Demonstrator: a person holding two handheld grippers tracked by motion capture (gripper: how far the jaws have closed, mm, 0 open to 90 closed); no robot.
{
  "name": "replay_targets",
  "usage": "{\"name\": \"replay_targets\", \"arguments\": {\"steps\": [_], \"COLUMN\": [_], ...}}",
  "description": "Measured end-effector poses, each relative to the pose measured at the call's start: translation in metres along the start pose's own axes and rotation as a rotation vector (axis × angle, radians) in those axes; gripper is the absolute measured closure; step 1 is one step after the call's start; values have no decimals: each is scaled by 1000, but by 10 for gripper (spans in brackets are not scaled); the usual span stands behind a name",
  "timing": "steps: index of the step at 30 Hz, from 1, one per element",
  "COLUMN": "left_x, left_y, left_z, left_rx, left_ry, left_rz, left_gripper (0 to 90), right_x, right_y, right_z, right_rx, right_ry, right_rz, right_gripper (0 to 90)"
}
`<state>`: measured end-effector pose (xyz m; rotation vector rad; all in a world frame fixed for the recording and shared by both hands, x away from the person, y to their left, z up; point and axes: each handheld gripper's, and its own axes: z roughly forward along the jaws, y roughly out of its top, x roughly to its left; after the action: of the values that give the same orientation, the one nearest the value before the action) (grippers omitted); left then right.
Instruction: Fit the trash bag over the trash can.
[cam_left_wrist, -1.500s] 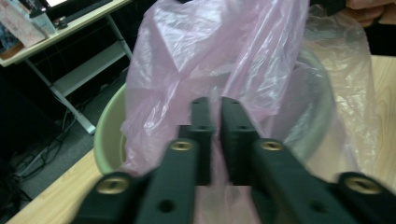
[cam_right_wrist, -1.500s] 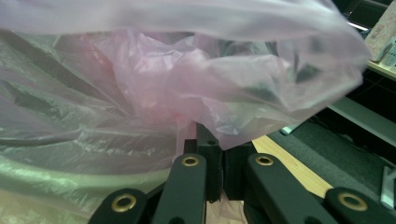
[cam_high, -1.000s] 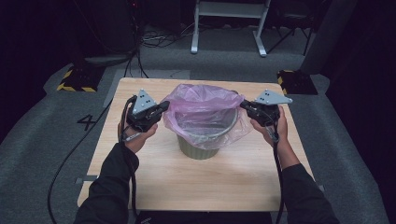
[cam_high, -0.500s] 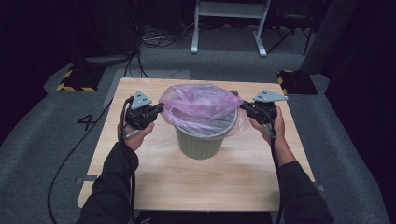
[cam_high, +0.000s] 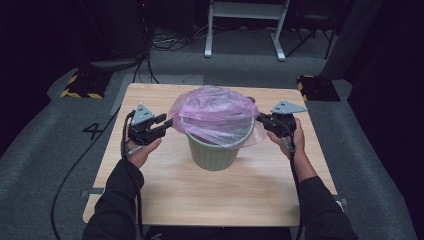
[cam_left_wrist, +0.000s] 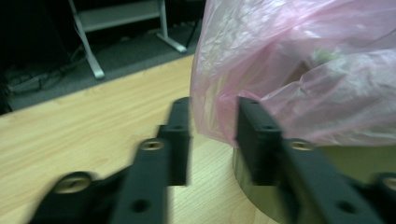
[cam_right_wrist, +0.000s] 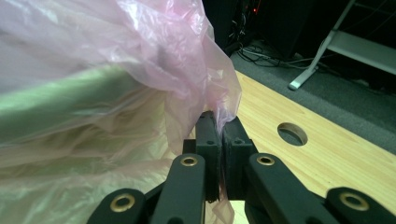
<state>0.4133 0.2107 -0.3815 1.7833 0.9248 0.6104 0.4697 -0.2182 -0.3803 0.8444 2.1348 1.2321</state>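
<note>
A green bin (cam_high: 214, 150) is seen standing near the middle of the wooden table (cam_high: 165, 200), with a pink plastic bag (cam_high: 215, 112) draped over its rim and bulging above it. The left gripper (cam_high: 167, 123) is held just beside the bag's left side; its jaws have just been opening and now stand apart. In the left gripper view the bag's edge (cam_left_wrist: 219, 116) hangs in the gap between them, though blur leaves it uncertain whether either pad still brushes the film. The right gripper (cam_high: 261, 119) is placed against the bag's right side, at rim height. In the right gripper view its jaws are pressed together on a pinched fold of the pink film (cam_right_wrist: 219, 112), which is drawn out from the bin towards that gripper.
</note>
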Motion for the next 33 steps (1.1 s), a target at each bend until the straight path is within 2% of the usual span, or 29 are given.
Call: {"name": "replay_targets", "arguments": {"steps": [1, 3, 4, 6, 8, 10, 13, 16, 18, 19, 21, 22, 24, 27, 28, 32, 33], "left_x": [-2, -8, -10, -21, -30, -42, -62, -74, -79, -79, -76, -75, -70, -63, -62, -60, -59], "left_y": [0, 0, 0, 0, 0, 0, 2, 8, 11, 13, 16, 17, 18, 18, 17, 16, 15], "left_z": [-7, -16, -20, -28, -34, -41, -46, -44, -39, -35, -29, -27, -24, -21, -20, -18, -18], "left_rx": [-13, -27, -32, -33, -44, -53, -58, -47, -42, -28, -11, -9, -15, -11, -8, 0, 2], "left_ry": [-19, -7, -15, -5, -22, -18, -21, -44, -47, -50, -57, -59, -73, -114, -120, -109, -114], "left_rz": [10, 22, 24, 57, 92, 139, 238, 300, 333, 333, 314, 308, 282, 285, 290, 293, 294], "left_gripper": [526, 429, 352, 281, 216, 202, 195, 205, 267, 290, 317, 391, 418, 557, 638, 859, 889], "right_x": [1, 2, 2, 4, 5, 8, 10, 11, 12, 12, 13, 13, 14, 13, 12, 11, 11], "right_y": [0, 2, 3, 4, 6, 7, 8, 8, 9, 9, 10, 10, 10, 9, 9, 7, 7], "right_z": [-2, -6, -9, -14, -17, -21, -24, -25, -25, -25, -25, -26, -26, -27, -27, -31, -32], "right_rx": [-3, -10, -18, -25, -29, -36, -39, -37, -34, -37, -30, -30, -29, -24, -27, -37, -37], "right_ry": [1, 3, 4, 7, 8, 10, 17, 26, 31, 37, 41, 43, 51, 56, 57, 72, 74], "right_rz": [0, -5, -5, -7, -16, -26, -34, -39, -40, -44, -48, -50, -51, -56, -52, -44, -44], "right_gripper": [877, 878, 877, 877, 876, 872, 865, 847, 841, 833, 816, 803, 790, 789, 800, 849, 854]}}
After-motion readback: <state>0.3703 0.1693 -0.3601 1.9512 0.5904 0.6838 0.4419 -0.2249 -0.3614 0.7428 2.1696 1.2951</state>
